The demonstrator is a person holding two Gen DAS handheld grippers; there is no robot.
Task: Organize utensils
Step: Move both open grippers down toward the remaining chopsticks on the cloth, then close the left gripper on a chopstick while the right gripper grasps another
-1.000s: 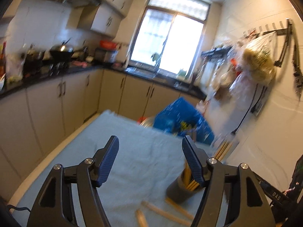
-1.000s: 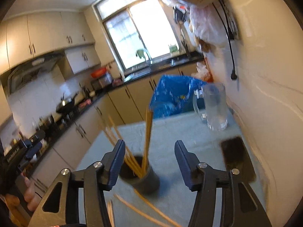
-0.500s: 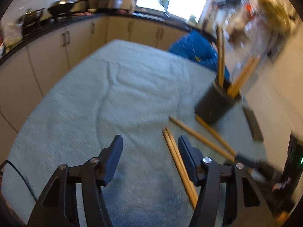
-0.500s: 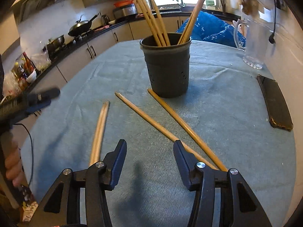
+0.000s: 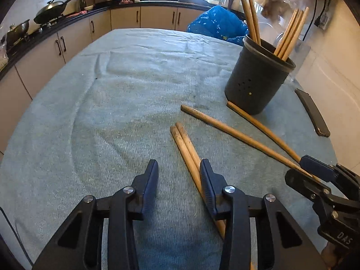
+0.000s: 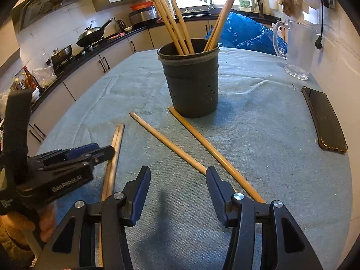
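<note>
The paired chopsticks [image 5: 184, 144] are partly hidden under the closing, empty left gripper [image 5: 177, 175]; "GenRobot.AI" is read on it; the right gripper [image 6: 177, 180] is held half-open, empty.

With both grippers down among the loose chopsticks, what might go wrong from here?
1. The left gripper is closing with nothing between its pads; the paired chopsticks pass under its right finger, so it may close on nothing.
2. The right gripper stands open near two crossing-angled chopsticks; it might take both.
3. The utensil holder touches one chopstick; dragging may nudge it.
</note>
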